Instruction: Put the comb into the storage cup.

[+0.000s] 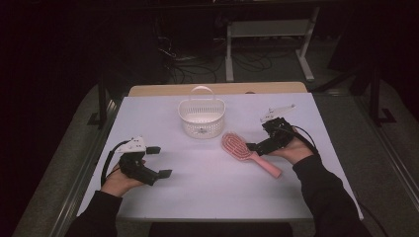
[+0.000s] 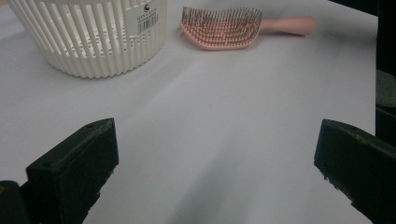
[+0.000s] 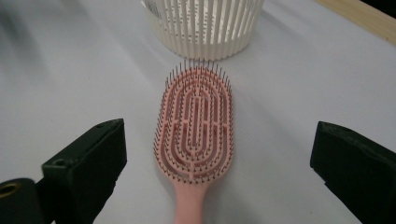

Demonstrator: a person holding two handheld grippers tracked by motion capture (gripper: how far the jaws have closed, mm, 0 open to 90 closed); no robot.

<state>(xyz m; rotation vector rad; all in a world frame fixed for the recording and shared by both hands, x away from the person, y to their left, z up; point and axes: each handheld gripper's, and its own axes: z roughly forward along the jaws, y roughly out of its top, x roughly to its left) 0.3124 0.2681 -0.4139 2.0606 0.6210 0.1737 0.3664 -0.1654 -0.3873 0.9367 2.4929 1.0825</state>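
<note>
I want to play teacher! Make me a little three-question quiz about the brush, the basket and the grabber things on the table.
1. True or false: the pink hairbrush lies bristles up on the table.
2. Which gripper has the brush handle lined up between its open jaws? A: left gripper B: right gripper
3. Fill in: the white basket stands ____ the brush head, farther from the person.

Key: 1 true. 2 B. 3 just beyond.

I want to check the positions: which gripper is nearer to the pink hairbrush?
Right. The right gripper is open over the pink hairbrush handle; the left gripper is open, far across the table.
</note>
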